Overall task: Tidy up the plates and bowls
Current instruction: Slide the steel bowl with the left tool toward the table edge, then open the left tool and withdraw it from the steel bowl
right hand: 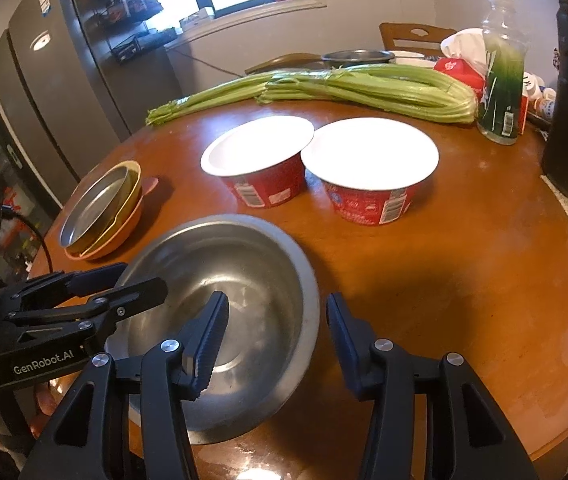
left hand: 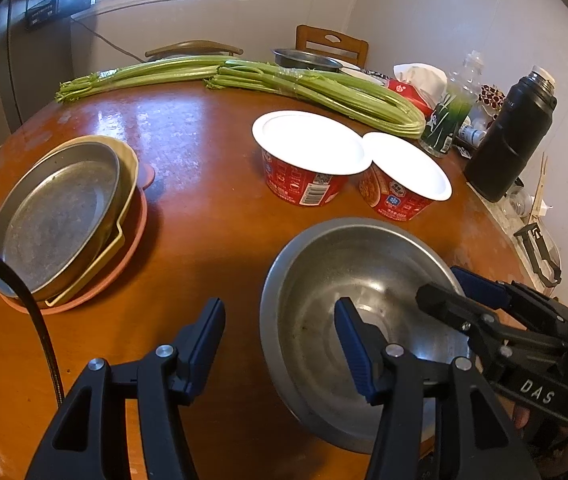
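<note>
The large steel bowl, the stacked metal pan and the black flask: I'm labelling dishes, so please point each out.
Large steel bowl [right hand: 244, 280]: right wrist view, inner wall.
Stacked metal pan [left hand: 52, 220]: left wrist view, flat bottom.
Black flask [left hand: 512, 136]: left wrist view, body.

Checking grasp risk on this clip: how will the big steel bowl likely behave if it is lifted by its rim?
The steel bowl looks thin-walled and empty, so probably light and stiff. Its shiny surface may slip between the pads. A one-sided rim grip would likely let it tilt; both the left tool and right tool straddle its rim, which should steady it.
</note>
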A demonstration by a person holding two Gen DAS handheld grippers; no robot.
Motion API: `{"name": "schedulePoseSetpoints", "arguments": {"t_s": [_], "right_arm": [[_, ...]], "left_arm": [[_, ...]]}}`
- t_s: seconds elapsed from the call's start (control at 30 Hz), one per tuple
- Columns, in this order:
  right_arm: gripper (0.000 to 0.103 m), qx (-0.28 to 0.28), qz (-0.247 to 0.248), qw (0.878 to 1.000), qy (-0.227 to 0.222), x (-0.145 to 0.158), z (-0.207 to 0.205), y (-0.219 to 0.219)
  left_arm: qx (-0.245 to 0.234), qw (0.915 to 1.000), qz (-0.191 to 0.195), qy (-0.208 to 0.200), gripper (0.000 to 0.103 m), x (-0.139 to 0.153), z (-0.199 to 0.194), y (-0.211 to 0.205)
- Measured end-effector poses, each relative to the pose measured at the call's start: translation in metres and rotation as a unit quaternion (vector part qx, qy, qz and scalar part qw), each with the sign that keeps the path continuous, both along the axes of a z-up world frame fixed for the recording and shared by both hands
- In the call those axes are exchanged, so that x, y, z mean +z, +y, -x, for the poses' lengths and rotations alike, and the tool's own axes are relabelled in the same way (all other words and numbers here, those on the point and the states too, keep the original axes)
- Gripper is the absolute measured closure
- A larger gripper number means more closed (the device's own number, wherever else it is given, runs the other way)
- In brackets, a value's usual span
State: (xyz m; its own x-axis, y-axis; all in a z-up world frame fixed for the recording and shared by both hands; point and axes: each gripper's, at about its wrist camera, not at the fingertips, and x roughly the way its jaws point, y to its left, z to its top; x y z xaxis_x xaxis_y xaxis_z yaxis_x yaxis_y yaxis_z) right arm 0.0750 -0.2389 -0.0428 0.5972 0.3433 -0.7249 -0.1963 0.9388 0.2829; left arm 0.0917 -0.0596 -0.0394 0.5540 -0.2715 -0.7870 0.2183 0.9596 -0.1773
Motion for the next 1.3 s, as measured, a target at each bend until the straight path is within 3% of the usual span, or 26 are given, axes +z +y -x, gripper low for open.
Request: {"name": "schedulePoseSetpoints", "arguments": {"t_s": [0.4, 0.73, 1.0, 1.3], "right_arm": [[0.050, 0.000, -0.053, 0.999, -0.006, 0.014, -0.022, -0.008], [0.050, 0.018, -0.085, 0.996, 0.020, 0.017, -0.066, 0.010], [0.050, 0.014, -0.084, 0.995, 0.044, 0.013, -0.098, 0.011], [0.050, 0.003, -0.079, 0.996, 0.048, 0.009, -0.122, 0.001]], "left_arm": [[0.024, 0.9996, -0.004, -0.013, 0.046, 0.015, -0.015, 0.015], [0.037, 0.9989, -0.013, -0.025, 0.046, 0.028, -0.047, 0.019], [0.040, 0.9990, -0.008, -0.019, 0.046, 0.040, -0.084, 0.013], [0.033, 0.9993, -0.019, 0.004, 0.046, 0.031, -0.121, -0.006]]}}
